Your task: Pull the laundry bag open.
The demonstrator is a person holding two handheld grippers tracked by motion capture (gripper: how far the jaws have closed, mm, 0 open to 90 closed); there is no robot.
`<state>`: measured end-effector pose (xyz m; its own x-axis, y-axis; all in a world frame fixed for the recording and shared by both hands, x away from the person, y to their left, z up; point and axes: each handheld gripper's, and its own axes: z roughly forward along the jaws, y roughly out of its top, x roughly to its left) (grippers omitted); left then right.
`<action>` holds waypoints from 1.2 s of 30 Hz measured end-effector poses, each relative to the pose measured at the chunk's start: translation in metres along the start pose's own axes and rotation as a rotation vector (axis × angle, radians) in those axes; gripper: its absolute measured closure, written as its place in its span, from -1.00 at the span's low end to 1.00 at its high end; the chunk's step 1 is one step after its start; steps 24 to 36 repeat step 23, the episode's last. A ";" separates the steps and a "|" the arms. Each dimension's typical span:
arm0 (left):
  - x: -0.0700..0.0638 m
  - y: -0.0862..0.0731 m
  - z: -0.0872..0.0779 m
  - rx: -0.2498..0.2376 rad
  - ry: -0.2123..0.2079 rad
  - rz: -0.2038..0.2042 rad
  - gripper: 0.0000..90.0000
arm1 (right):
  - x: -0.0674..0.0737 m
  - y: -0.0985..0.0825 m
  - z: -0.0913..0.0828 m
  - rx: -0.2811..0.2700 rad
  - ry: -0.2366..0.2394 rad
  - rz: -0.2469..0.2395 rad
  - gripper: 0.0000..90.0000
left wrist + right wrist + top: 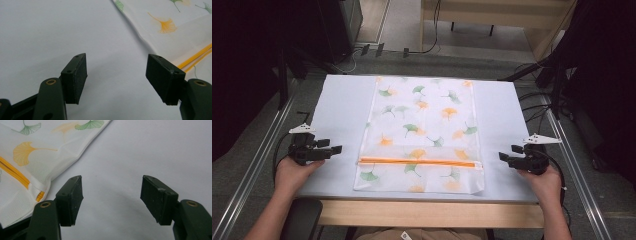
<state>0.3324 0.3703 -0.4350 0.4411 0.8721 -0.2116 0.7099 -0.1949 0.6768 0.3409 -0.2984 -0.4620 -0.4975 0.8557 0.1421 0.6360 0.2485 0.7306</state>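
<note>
Beyond table, floor cables overhead.

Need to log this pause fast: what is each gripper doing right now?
Left gripper: open, holding nothing, beside the left edge of the leaf-print bag.
Right gripper: open, holding nothing, beside the bag's right edge.

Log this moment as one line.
left gripper: open, empty | right gripper: open, empty | mesh bag: flat between them, zipper closed, untouched
</note>
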 end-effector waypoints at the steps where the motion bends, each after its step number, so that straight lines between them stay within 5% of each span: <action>1: 0.000 0.000 0.000 0.005 0.003 0.003 -0.24 | 0.000 0.000 0.000 0.001 -0.001 -0.001 -0.21; 36: 0.000 0.000 0.007 0.041 0.017 -0.008 -0.39 | 0.002 -0.001 0.004 0.027 0.006 -0.011 -0.22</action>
